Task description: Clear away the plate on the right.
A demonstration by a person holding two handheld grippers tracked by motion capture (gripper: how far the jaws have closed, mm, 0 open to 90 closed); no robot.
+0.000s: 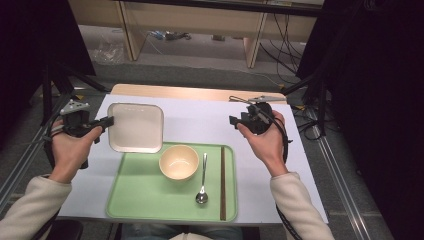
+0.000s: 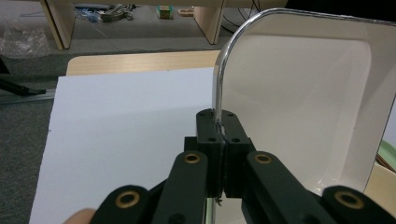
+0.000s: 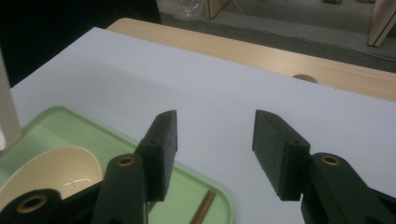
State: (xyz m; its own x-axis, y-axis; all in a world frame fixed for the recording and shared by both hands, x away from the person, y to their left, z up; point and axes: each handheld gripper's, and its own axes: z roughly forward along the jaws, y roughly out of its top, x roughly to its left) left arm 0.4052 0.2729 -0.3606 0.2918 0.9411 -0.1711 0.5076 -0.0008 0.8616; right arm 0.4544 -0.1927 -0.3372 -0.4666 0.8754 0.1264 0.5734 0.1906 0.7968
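On the white sheet [image 1: 200, 120] covering the table, w/ our left gripper [image 2: 219, 135] we pinch the left rim of a square white plate [image 1: 136, 127], jaws closed tight on its edge. The plate's near edge overlaps the green tray [image 1: 145, 195], which holds a cream bowl [image 1: 178, 161], a spoon [image 1: 202, 180] & brown chopsticks [image 1: 223, 182]. Our right gripper [image 3: 215, 135] hangs above the sheet, jaws wide apart, holding nothing.

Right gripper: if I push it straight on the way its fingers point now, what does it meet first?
Likely nothing soon. The right gripper is open, aimed past the green tray's corner over bare white sheet, then the wooden table edge. Its height above the sheet is unclear.
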